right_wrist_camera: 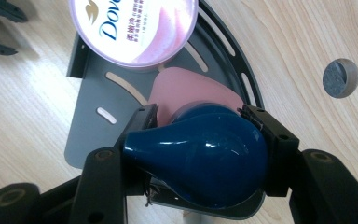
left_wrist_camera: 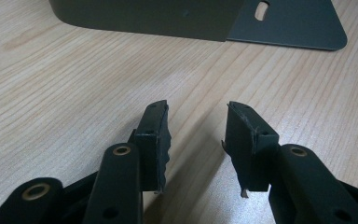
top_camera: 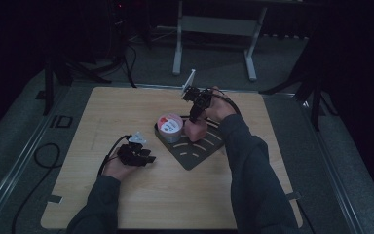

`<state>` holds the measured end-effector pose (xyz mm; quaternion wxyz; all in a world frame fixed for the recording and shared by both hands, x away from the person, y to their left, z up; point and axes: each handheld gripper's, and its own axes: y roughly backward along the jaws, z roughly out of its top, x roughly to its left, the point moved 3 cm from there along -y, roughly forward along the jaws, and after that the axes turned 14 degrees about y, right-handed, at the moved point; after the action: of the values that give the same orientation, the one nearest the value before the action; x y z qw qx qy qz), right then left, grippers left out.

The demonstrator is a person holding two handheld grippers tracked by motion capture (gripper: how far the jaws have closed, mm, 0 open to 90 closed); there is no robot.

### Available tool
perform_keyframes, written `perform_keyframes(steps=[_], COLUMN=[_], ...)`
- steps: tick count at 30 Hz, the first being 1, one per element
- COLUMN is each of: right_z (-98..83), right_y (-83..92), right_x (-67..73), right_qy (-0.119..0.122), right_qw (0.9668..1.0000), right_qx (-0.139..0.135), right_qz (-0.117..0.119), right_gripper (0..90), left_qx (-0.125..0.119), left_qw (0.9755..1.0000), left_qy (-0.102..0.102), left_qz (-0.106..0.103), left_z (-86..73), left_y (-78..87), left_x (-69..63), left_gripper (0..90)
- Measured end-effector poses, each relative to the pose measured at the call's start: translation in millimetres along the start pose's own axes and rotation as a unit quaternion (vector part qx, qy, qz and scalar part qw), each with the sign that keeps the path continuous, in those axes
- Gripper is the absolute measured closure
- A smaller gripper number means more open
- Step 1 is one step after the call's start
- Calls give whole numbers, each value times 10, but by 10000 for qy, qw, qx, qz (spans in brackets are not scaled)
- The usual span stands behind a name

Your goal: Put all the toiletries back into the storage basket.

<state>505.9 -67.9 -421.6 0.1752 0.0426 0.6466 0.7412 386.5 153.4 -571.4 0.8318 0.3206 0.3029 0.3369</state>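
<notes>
Right gripper view: right gripper [right_wrist_camera: 198,128] is clenching a glossy dark-blue bulb [right_wrist_camera: 200,161], one pad on each flank, jaws standing about half spread around it. Bulb is hanging over the grey slotted tray [right_wrist_camera: 86,140], with a pink pad [right_wrist_camera: 191,91] just beyond it toward 12 o'clock and a Dove tub [right_wrist_camera: 133,28] at about 11 o'clock, also on the tray.

Risks, as judged from here:
- Bulb surface is looking slick and rounded; pads are biting on the curve, so it could be squirting out forward if squeezed harder or tilted.
- Tray is getting crowded. Lowering the bulb blind could be knocking the tub or landing half on the pink pad, leaving it rocking.
- Tray rim sits at 5 o'clock below the bulb; setting down there could be letting it roll off onto the wooden table [right_wrist_camera: 23,116].

High view: right gripper [top_camera: 195,119] is reaching in over the tray [top_camera: 195,158] near table centre. Left gripper [top_camera: 143,153] is resting at about 8 o'clock from the tray, well apart.

Left gripper view: left gripper [left_wrist_camera: 196,135] is released, jaws partly spread, nothing between them, bare wood beneath.
</notes>
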Motion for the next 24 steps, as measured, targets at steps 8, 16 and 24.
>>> perform_keyframes(steps=[8, 16, 24], right_z=[3, 60, 120], right_y=[-46, -53, -45], right_x=[-68, -133, -177], right_qy=[-116, -232, -374], right_qw=[9999, 9997, 9992], right_qx=[30, 60, 13], right_qz=[-8, -108, -161], right_gripper=[476, 476, 476], left_qx=[2, 13, 9], left_qw=[10000, 10000, 10000], left_qy=[4, -1, 7], left_qz=[-3, -9, -13], left_z=[0, -2, -5], left_y=[0, 4, 7], left_x=[0, 3, 4], left_gripper=[592, 592, 592])
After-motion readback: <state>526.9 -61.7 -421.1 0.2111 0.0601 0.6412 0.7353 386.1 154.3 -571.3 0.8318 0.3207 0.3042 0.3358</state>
